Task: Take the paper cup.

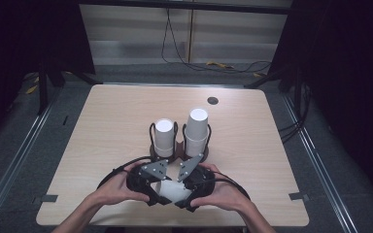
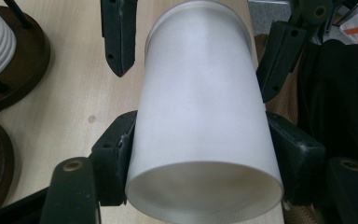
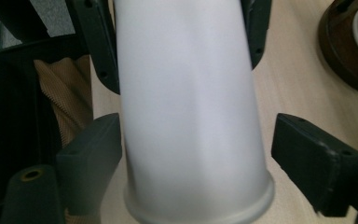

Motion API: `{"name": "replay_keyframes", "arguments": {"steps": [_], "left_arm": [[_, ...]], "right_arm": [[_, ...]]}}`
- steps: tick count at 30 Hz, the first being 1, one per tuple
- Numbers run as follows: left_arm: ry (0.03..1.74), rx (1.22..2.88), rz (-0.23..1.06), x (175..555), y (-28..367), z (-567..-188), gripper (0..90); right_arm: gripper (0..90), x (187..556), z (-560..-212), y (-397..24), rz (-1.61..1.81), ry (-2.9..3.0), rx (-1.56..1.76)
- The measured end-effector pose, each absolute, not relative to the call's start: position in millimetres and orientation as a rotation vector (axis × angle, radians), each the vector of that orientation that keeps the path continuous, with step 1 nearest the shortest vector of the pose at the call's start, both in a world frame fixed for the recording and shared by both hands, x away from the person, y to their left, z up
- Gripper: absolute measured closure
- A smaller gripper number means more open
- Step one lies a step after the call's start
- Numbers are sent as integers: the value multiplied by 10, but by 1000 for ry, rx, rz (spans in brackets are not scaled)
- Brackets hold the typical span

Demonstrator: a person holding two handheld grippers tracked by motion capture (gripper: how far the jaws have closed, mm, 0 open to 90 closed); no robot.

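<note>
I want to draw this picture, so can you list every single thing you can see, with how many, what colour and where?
paper cup: 1, white, lying sideways between the two grippers at the near edge of the table
cup stacks: 2, white, upright in the holder at mid-table, the right one taller
cup holder: 1, dark brown with black wire loops, middle of the table
table: 1, light wood, with a small dark round cap near its far edge
cables: several, black, on the floor beyond the table
left gripper: 1, black, jaws pressed on the cup's sides
right gripper: 1, black, left jaw at the cup, right jaw apart from it
hands: 2, each holding a gripper
</note>
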State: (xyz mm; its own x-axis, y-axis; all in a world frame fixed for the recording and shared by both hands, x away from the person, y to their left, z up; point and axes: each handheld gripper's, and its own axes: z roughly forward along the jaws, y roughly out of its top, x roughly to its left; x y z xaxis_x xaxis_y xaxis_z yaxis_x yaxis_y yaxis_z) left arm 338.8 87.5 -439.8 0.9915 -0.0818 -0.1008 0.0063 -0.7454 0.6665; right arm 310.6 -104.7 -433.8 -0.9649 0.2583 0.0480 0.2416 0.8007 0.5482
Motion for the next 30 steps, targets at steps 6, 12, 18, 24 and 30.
{"name": "replay_keyframes", "arguments": {"steps": [6,12,18,24,30], "left_arm": [[-28,2381,-147,3409,930,-4381,331],[17,2311,-160,3419,978,-4364,330],[32,2302,-111,3390,1025,-4370,331],[64,2272,-125,3394,1073,-4412,330],[98,2202,-120,3405,1152,-4381,328]], "right_arm": [[150,3103,-4279,-1117,959,2914,434],[150,3105,-4229,-1183,1030,2868,454],[154,3083,-4159,-1260,1085,2803,488],[153,3085,-4160,-1353,1189,2731,532],[140,3077,-4185,-1421,1239,2710,566]]}}
